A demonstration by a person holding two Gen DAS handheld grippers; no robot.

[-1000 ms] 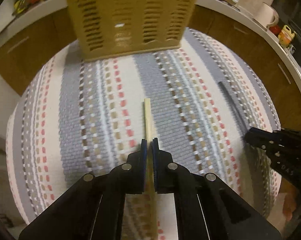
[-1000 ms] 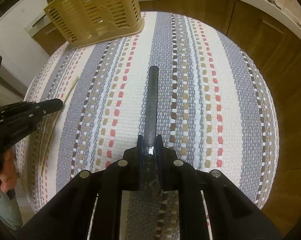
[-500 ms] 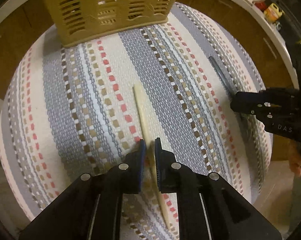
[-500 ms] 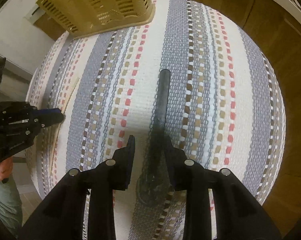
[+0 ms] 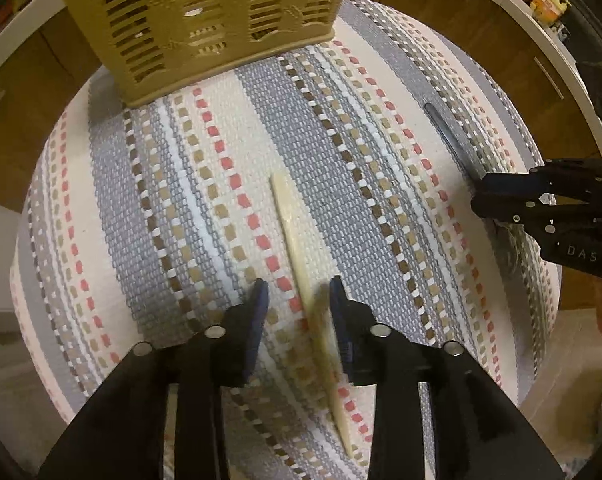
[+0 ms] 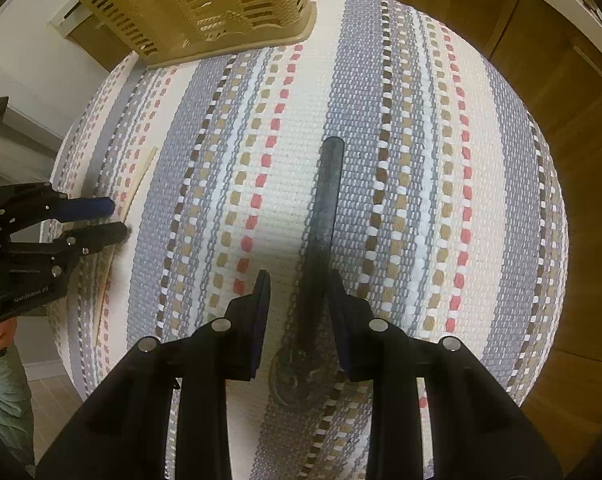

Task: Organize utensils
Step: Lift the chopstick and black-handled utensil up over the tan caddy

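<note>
Both grippers are seen with their jaws spread apart, and nothing is clamped in either.

From the left wrist camera, the left gripper [image 5: 297, 300] is shown low over a striped woven mat [image 5: 141, 220]. A pale wooden utensil [image 5: 301, 256] is laid flat on the mat, its nearer part passing between the two blue-padded fingers [image 5: 259, 312], closer to the right-hand one; whether that finger is touched cannot be told. A tan slotted basket [image 5: 205, 20] is placed at the far end of the mat, well apart from the utensil. At the right edge of this view the right gripper [image 5: 481, 196] is seen side-on, and a dark utensil [image 5: 449, 136] is seen lying on the mat in front of it.

From the right wrist camera, the right gripper [image 6: 299, 292] is shown with the dark utensil [image 6: 325, 208] lying flat on the mat [image 6: 421, 160] between its parted fingers [image 6: 261, 304]. Its handle is pointed away toward the far side, and its rounded, darker end is found near the camera. It is gripped by neither finger. The basket [image 6: 205, 4] is seen at the far left corner of the mat. At the left edge the left gripper [image 6: 117, 220] is seen, its fingers parted around the wooden utensil [image 6: 141, 176], which is laid along the mat's left side.
</note>
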